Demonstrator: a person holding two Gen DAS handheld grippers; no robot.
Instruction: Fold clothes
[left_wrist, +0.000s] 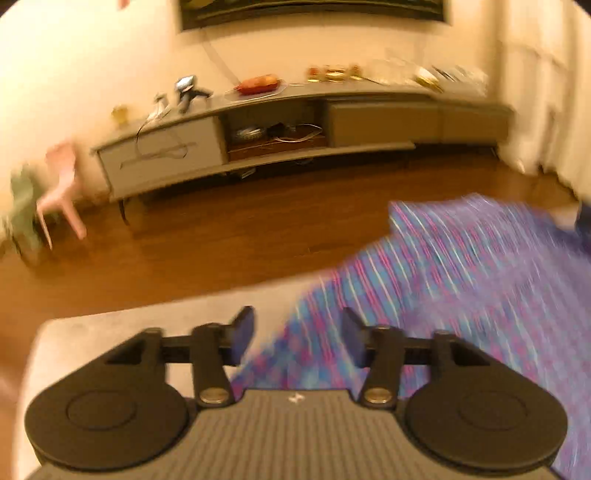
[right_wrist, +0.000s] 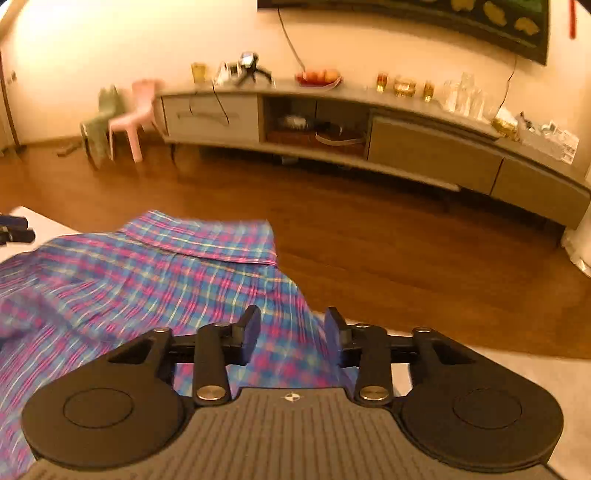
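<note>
Shirt: a plaid shirt (right_wrist: 155, 280) in blue, pink and purple lies rumpled on the pale surface (right_wrist: 524, 384), its collar at the far edge and some cloth past that edge toward the floor (right_wrist: 369, 236).
Fold state: loosely spread with ridges; no neat fold shows.
Right tool: the right tool (right_wrist: 291, 328) sits low over the shirt's near right part, jaws apart, cloth showing in the gap — nothing pinched.
Left tool: the left tool (left_wrist: 298, 330) stands at the shirt's left border, jaws parted and empty; its view is blurred.
Step in hand: my judgement — both tools are placed to take hold of the fabric, either to spread it flat or to bring a side over.
Next move calls for: closing on a single layer near an edge, both sides together, so the cloth stays even.
Beyond: a low cabinet (right_wrist: 369, 122) along the far wall, a pink chair (right_wrist: 135, 110) to its left.
</note>
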